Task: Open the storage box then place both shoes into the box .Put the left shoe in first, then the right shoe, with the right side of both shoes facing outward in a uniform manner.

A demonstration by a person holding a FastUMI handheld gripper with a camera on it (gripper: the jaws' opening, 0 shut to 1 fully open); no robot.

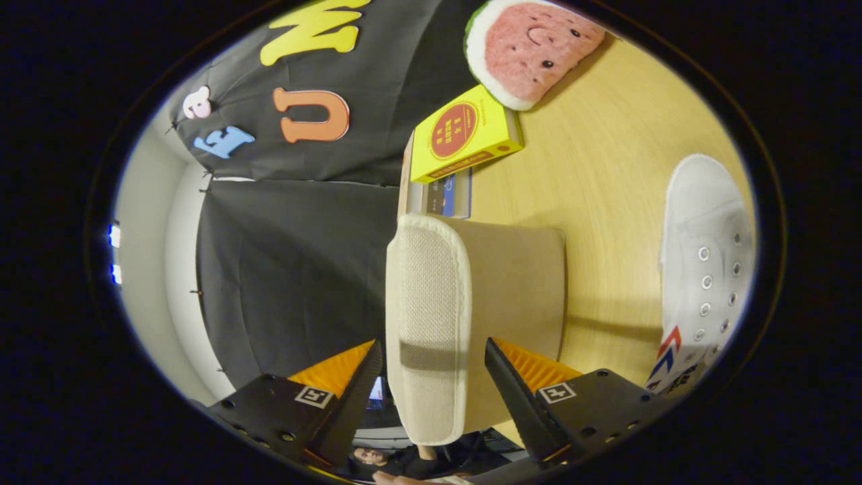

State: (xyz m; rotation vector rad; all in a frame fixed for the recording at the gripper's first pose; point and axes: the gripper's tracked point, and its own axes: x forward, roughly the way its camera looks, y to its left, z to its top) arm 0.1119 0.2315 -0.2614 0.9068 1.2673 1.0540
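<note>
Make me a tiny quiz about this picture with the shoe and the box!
1. True or false: the tool is shut on the white canvas lace-up shoe.
2. What sits between the tool's fingers? A) beige fabric storage box lid B) watermelon plush toy C) yellow cardboard box
3. Fill in: the plush toy lies on the wooden ____.

Key: 1 false; 2 A; 3 table.
</note>
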